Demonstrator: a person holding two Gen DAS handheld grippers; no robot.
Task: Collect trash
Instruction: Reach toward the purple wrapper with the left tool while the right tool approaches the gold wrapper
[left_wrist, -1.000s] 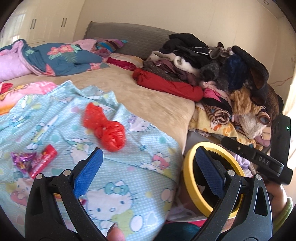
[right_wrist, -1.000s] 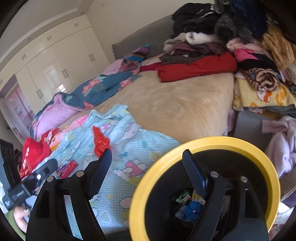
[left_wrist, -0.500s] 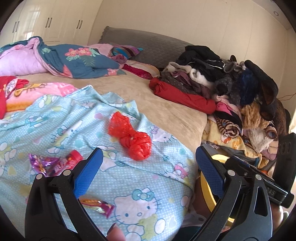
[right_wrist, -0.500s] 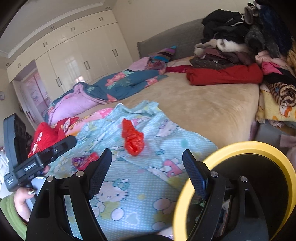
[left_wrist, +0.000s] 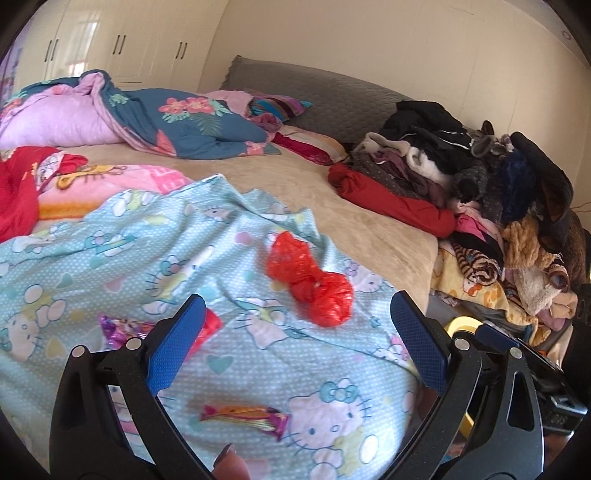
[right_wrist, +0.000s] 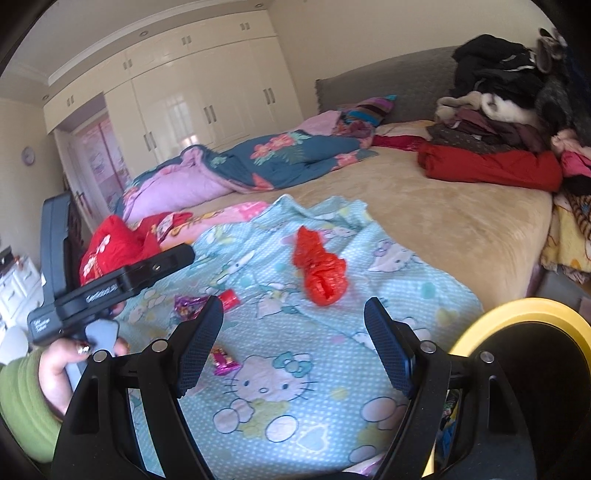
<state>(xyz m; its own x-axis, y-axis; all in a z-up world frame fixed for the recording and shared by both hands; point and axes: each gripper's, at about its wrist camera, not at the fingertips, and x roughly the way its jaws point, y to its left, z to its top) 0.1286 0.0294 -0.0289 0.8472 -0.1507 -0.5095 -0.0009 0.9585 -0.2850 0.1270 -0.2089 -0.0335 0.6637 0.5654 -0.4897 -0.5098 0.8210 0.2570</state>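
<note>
A crumpled red plastic bag (left_wrist: 310, 277) (right_wrist: 319, 267) lies on the light-blue cartoon-cat sheet (left_wrist: 110, 258) (right_wrist: 295, 406). Candy wrappers lie nearer: a purple one (left_wrist: 118, 330) (right_wrist: 188, 304), a red one (left_wrist: 208, 328) (right_wrist: 229, 297), and an orange-purple one (left_wrist: 245, 415) that shows pink (right_wrist: 223, 360) in the right wrist view. My left gripper (left_wrist: 295, 347) is open above the sheet, nothing between its blue pads. My right gripper (right_wrist: 295, 347) is open too, empty. A yellow-rimmed bin (right_wrist: 517, 317) (left_wrist: 463, 325) stands at the bed's near right corner.
A heap of clothes (left_wrist: 480, 177) and a red garment (left_wrist: 391, 203) fill the bed's right side. A blue floral quilt (left_wrist: 177, 122) and red cloth (left_wrist: 18, 192) lie at the far left. A hand with a green sleeve (right_wrist: 26, 402) holds the left gripper's body (right_wrist: 110, 284).
Both views have swung left, from the bin and clothes heap toward the sheet. The red bag and wrappers now sit nearer the middle; the bin has slid to the right edge. Jaws unchanged.
</note>
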